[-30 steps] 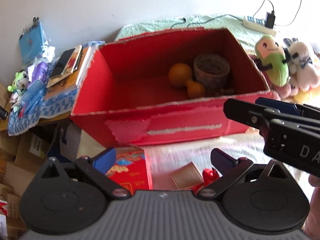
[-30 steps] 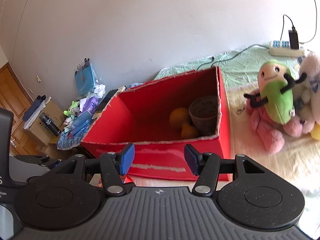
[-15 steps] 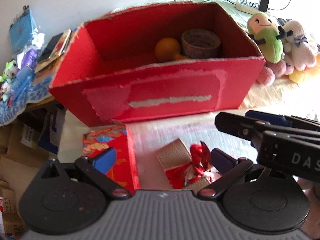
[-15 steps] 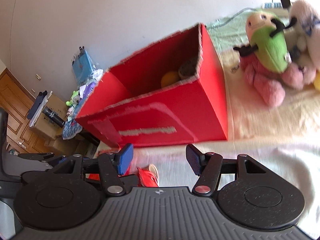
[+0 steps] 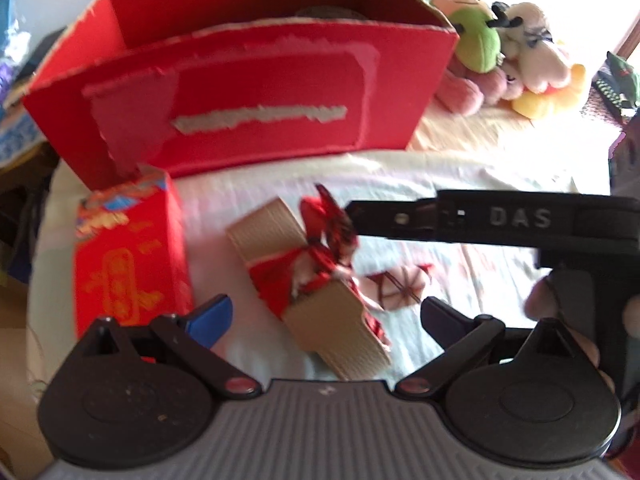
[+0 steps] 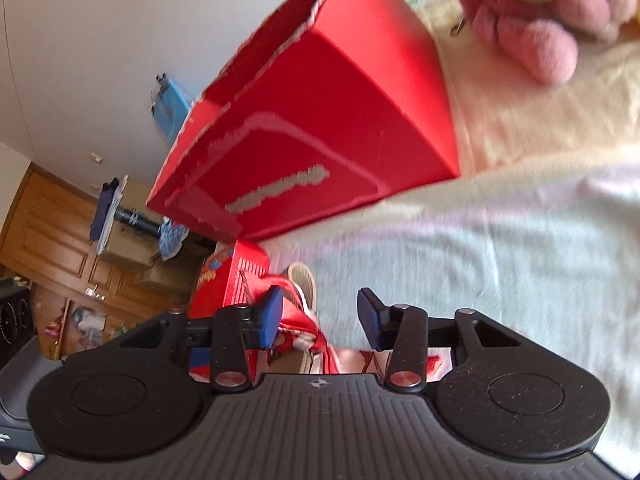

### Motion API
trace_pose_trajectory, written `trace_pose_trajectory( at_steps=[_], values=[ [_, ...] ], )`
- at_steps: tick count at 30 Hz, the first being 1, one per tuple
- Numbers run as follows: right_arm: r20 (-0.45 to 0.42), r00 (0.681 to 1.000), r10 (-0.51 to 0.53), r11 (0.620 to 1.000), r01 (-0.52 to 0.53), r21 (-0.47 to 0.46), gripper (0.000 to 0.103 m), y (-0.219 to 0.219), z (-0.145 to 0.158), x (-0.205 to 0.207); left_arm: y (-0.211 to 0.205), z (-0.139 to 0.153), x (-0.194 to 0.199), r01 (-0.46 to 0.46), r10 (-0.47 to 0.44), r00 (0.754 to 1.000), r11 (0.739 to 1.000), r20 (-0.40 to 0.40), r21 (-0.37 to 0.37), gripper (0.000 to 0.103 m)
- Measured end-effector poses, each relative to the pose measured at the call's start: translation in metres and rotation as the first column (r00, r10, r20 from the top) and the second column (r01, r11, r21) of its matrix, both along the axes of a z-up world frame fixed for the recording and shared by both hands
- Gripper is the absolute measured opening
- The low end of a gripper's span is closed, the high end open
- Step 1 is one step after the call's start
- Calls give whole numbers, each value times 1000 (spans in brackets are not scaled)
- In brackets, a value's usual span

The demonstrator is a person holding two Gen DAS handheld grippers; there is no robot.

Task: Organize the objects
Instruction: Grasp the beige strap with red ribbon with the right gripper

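Observation:
A tan ribbed gift box [image 5: 272,236] tied with a red ribbon bow [image 5: 328,236] lies on the white sheet in front of the big red cardboard box [image 5: 248,92]. My left gripper [image 5: 324,314] is open, its blue-tipped fingers on either side of the gift box's near end. My right gripper [image 5: 354,216] comes in from the right, its tip at the bow. In the right wrist view the right gripper [image 6: 320,316] stands open just above the red bow [image 6: 298,322] and the tan gift box [image 6: 306,278]. The red cardboard box [image 6: 320,120] rises behind.
A small red patterned box [image 5: 128,256] stands left of the gift box, close to my left finger; the small red box [image 6: 232,284] also shows in the right wrist view. Plush toys [image 5: 480,36] lie right of the big box. A hand [image 5: 560,308] holds the right gripper.
Both grippers have dropped and tilted down from the big red box towards the sheet. The gift box now sits between the left fingers, and the right gripper has swung in over its bow.

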State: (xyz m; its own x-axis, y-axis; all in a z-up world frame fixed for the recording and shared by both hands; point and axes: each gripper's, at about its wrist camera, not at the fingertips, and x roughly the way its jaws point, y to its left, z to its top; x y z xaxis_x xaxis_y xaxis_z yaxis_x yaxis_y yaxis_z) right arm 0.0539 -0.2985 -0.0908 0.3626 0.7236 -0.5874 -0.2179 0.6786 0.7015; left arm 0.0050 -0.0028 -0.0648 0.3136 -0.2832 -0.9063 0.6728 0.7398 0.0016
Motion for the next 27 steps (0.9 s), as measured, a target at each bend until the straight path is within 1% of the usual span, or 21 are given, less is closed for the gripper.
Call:
trace_pose_trajectory(
  at_steps=[5,9,13,18,23,27],
  values=[
    [-18,999,39,999,-38,30,38,0,-8,0,3,-11,0,-15,13,999,999,-39,-31,98],
    [-42,997,65,996,-62,63,37,-1,-15,3,5,-17,2,-29,25,997,998,-71,-48,94],
    [-79,992,94,991,-86,101,37,1,-22,7,5,-18,5,-29,24,996,998,-87,-63,90],
    [-109,984,139,985,-126,120,37,8,-26,8,3,-22,8,-22,16,996,997,-90,-69,85],
    [-122,975,186,977,-171,130,38,12,-27,8,4,-29,15,-31,23,995,996,-100,-82,85],
    [-148,969,199,972,-175,156,37,8,-30,10,4,-30,15,-25,18,997,996,-76,-82,85]
  ],
)
